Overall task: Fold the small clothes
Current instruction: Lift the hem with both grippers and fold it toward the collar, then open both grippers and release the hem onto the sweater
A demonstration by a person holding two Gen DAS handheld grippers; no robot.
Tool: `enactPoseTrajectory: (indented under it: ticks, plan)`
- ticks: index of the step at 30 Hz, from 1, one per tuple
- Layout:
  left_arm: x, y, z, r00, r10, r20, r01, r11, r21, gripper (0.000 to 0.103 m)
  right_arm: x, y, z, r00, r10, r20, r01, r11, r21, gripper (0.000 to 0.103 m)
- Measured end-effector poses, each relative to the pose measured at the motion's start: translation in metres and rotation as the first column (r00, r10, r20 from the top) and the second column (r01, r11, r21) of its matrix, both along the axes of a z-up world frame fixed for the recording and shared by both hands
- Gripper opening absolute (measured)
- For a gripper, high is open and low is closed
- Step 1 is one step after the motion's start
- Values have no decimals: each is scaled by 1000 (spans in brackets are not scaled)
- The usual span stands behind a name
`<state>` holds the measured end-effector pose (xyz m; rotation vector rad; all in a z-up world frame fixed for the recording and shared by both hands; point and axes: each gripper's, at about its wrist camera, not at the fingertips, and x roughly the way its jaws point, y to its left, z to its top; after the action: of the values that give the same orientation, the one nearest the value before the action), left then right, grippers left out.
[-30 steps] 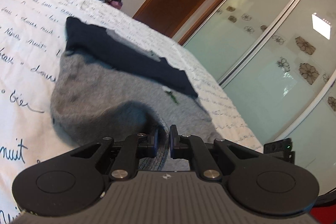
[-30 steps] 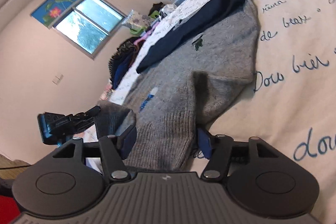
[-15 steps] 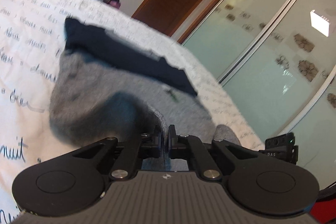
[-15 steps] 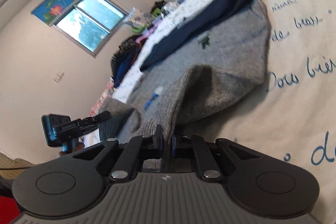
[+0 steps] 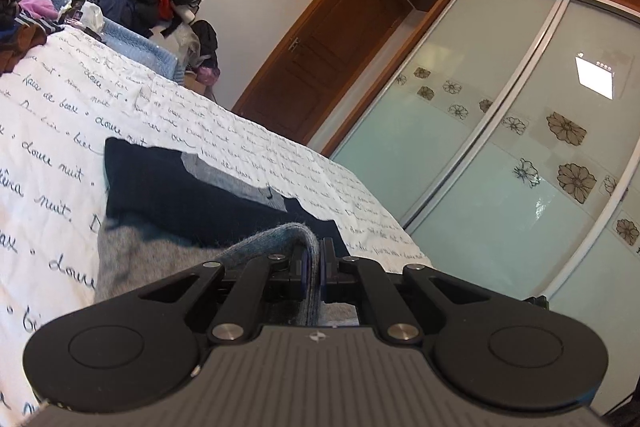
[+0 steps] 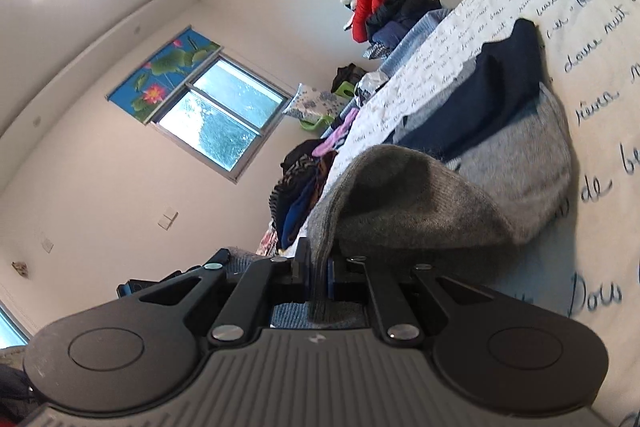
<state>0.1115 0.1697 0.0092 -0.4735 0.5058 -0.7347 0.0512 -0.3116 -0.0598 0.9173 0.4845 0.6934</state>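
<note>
Your right gripper (image 6: 318, 275), open around hem a second ago, now clamps grey sweater (image 6: 520, 171); left gripper (image 5: 314, 263) stays pinched on same hem. Both hems lifted off bedsheet (image 5: 48, 131) since then. Grippers point near level. Sweater lies lengthwise away from you, navy collar band (image 5: 168, 187) farthest.
</note>
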Motion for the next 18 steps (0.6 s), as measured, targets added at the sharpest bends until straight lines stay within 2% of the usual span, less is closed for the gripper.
enactPoseTrajectory:
  ticks: [6,10,14,18]
  plan:
    - [31,-2,12,999,43,-10,-43,999,-5,6,43,-14,5,999,-34,-7,35,999,30,8]
    - [52,-4,16,997,81,-18,-81,997,-18,6,75,-27,-11,992,-78,-97,82,996,39,8]
    - [66,-6,16,994,105,-25,-105,994,-11,6,92,-30,-32,973,-67,-219,73,997,19,8]
    - [74,-6,14,994,105,-28,-105,994,6,6,89,-38,-36,971,-69,-229,71,997,4,8]
